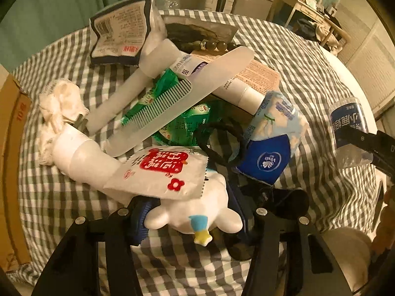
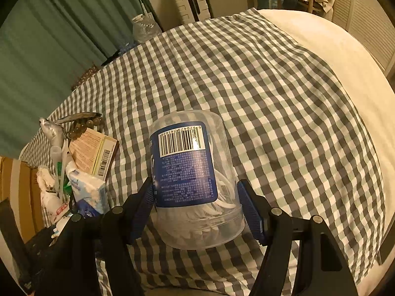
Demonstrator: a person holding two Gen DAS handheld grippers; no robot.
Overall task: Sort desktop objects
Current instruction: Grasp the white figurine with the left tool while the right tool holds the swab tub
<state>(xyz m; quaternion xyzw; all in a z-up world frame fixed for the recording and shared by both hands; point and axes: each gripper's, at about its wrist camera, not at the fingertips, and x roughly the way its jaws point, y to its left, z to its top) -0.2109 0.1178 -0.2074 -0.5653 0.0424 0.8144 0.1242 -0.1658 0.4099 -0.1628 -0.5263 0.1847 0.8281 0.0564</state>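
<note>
Clear floss-pick jar (image 2: 195,185), blue label up, tilted over checked cloth (image 2: 271,86).

Both cameras look steeply down, close over the checked cloth (image 2: 259,79); the left faces the clutter pile, the right views it leftward, sharing the tissue pack (image 1: 267,145).

Checked cloth (image 2: 259,93) over bed, toiletries pile (image 1: 172,113), floss jar (image 2: 195,180)

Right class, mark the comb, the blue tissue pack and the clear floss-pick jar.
comb (image 1: 172,108): left wrist view, on its spine.
blue tissue pack (image 1: 267,151): left wrist view, blue front.
floss-pick jar (image 2: 185,170): right wrist view, blue label.
</note>
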